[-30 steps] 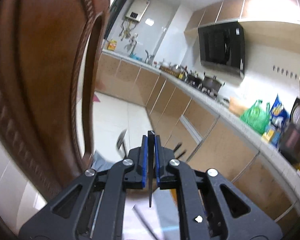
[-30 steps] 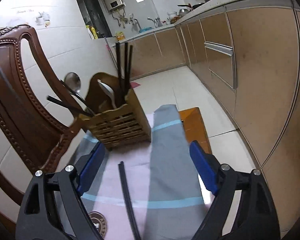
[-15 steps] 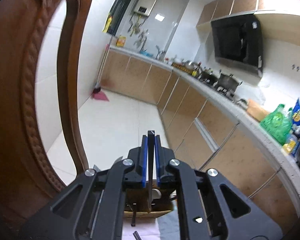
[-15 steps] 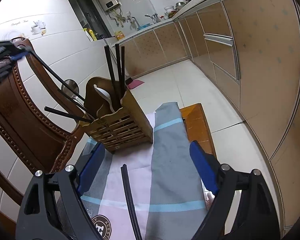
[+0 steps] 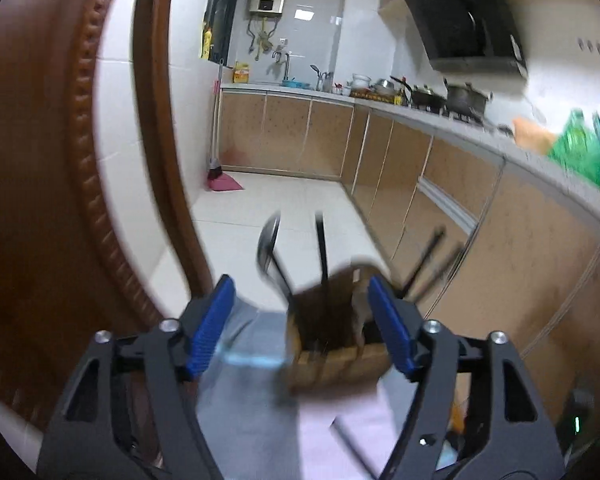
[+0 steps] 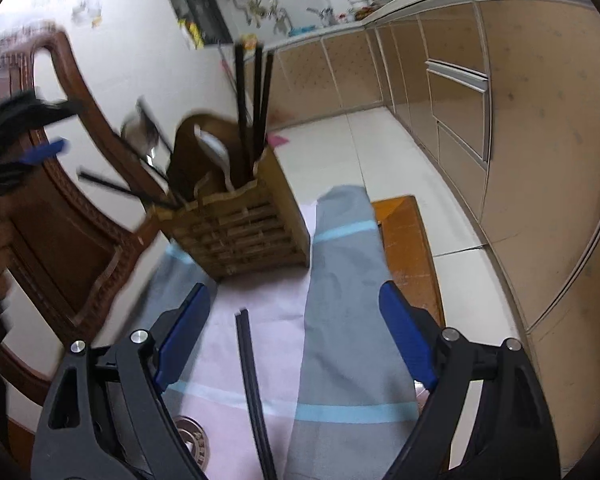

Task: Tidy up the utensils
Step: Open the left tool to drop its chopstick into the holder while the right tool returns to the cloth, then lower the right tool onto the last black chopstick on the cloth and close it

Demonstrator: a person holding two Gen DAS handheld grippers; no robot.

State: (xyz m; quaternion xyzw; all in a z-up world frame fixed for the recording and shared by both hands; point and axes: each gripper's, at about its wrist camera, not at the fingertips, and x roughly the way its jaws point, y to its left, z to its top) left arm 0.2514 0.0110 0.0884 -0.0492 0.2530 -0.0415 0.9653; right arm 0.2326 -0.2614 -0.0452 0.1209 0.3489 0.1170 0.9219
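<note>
The left gripper (image 5: 300, 324) hangs over the wooden utensil holder (image 6: 240, 228), its blue fingers (image 5: 212, 324) are opening wide and nothing is pinched between them; a black chopstick (image 5: 322, 252) stands in the holder just in front of it, beside a metal spoon (image 5: 268, 248). The right gripper (image 6: 296, 340) has its fingers spread wide too, with nothing pinched. One more black chopstick (image 6: 252, 384) lies flat between them on the pink and grey cloth (image 6: 340, 320), near the holder.
</note>
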